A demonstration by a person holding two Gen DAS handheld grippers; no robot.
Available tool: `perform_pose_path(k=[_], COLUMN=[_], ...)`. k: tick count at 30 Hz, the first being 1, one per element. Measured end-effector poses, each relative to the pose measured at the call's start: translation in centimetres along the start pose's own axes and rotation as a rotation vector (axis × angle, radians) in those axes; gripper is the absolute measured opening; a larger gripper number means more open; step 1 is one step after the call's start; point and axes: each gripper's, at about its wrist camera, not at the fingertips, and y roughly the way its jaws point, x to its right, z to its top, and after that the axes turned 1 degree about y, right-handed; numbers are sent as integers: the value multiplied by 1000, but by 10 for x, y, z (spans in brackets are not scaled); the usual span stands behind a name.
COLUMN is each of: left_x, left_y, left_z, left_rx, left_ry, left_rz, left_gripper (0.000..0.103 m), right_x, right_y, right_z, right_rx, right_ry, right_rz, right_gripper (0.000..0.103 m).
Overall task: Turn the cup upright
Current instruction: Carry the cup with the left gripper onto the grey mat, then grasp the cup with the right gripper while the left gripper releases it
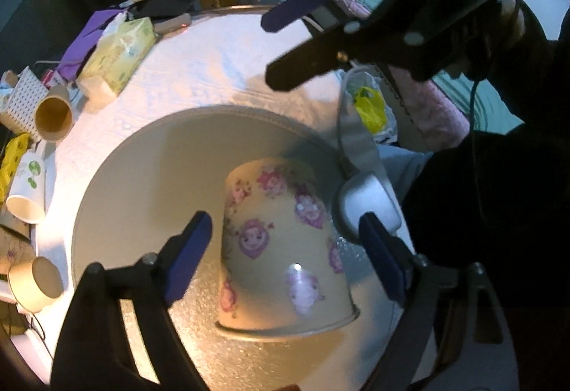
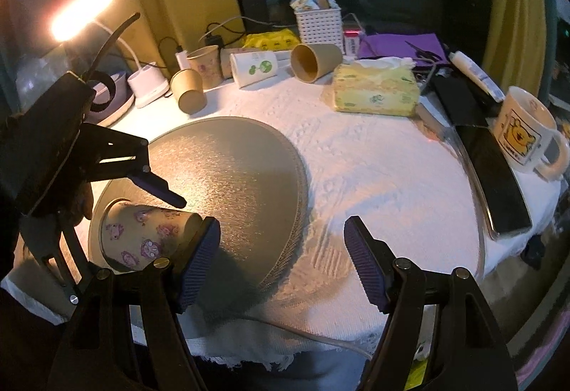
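Observation:
A paper cup with purple cartoon prints point(image 1: 281, 245) stands upside down, rim on the round grey mat point(image 1: 149, 177). My left gripper point(image 1: 288, 259) is open, its blue pads on either side of the cup without touching it. In the right wrist view the same cup point(image 2: 142, 237) shows at the lower left on the mat point(image 2: 231, 170), with the left gripper point(image 2: 107, 198) around it. My right gripper point(image 2: 281, 262) is open and empty above the mat's near edge; it also shows in the left wrist view point(image 1: 285, 45), beyond the cup.
A white cloth point(image 2: 374, 177) covers the table. Along the back lie several paper cups point(image 2: 313, 63), a tissue pack point(image 2: 374, 88), a white basket point(image 2: 319, 24) and a lit desk lamp point(image 2: 82, 13). A bear mug point(image 2: 523, 130) and a dark tray point(image 2: 498, 184) sit at the right.

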Motion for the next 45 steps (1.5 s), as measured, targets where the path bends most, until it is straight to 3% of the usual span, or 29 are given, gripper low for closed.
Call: perform_pose_path(k=[10,17,22,25,29,32,41,45], left_x=[6,4,14,23,31,32,33,37], left_y=[-35,-65,-77,-83,-94,-99,-104,-98], left_z=[-18,-59,-95,-114,-135,-144,-178,-185], left_rx=[77,173,229,255,288,330,441,450], left_ry=[-112,-350,-528,-615,-730,-808,-993,-1023], left_rz=[77,178,230,274,361,386,383,377], left_gripper=[87,87,87,87,87,87,87,87], right_x=[-24,-60,-89,-106,-125,-134,-152,-158], right_y=[10,13,15,20,32,39,62,70], right_z=[18,39,52,52,48,45,25,19], right_rx=[-37,-71,-131,-178,-261,-313,-509,-568], right_ry=[-194,-437,-574,-668,-795,-878,-1100,-1157], right_rz=[114,242,370,401,393,380,319,307], right_gripper=[75,75,75,75,75,75,75,75])
